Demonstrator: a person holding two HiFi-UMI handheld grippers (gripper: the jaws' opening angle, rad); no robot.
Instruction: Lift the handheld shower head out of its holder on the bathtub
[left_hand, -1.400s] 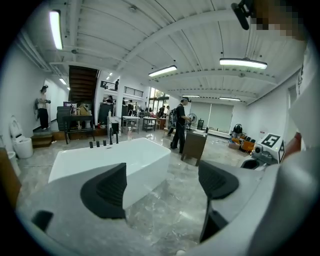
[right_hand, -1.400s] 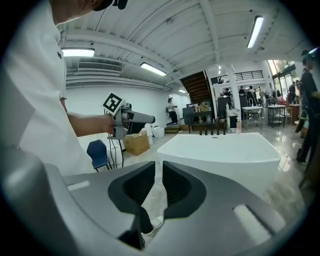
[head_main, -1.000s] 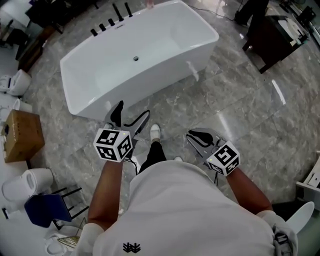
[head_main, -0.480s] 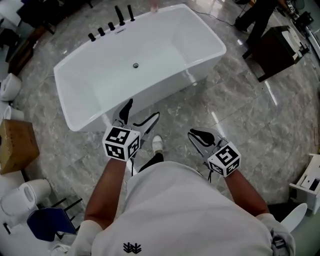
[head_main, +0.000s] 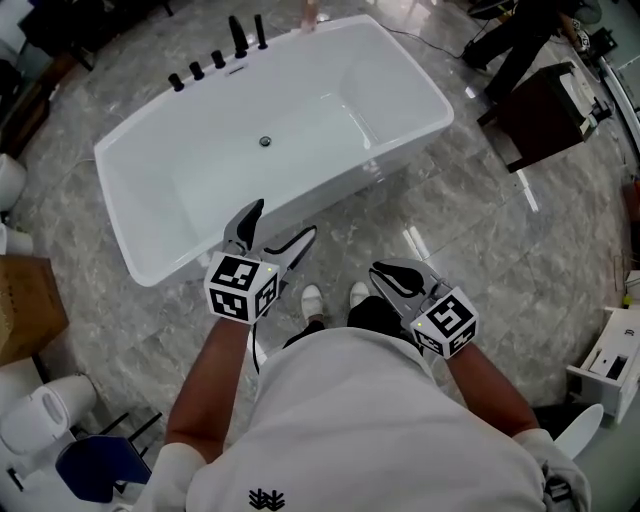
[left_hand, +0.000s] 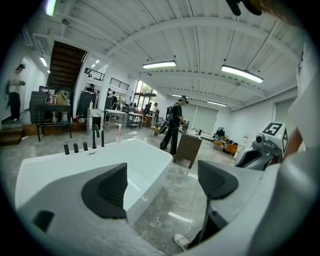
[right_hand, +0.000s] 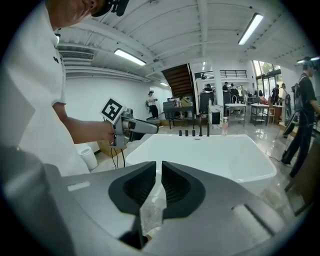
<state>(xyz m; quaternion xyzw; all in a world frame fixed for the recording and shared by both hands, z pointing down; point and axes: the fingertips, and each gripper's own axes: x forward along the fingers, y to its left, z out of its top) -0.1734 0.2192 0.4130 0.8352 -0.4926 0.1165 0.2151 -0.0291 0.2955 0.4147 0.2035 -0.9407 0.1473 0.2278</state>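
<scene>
1. Bathtub (head_main: 335, 110) has slid closer beneath me than a second ago; my shoes (head_main: 312, 298) now stand by its near wall.
2. Left tongs (head_main: 275, 232) gape wide, empty. Right tongs (head_main: 385, 272) are pressed together, holding nothing.
3. Handheld shower head (head_main: 260, 30) stands upright in its holder on the far rim, well apart from both.

**Two grippers out front: one wide, one closed**

The left forearm (head_main: 207, 385) and right forearm (head_main: 492, 386), both bare, reach forward side by side. The left gripper (head_main: 276, 226) points ahead with its jaws spread wide — nothing between them. The right gripper (head_main: 382, 272), held a little nearer the body, has its jaws drawn together to a thin slit, gripping nothing.
</scene>
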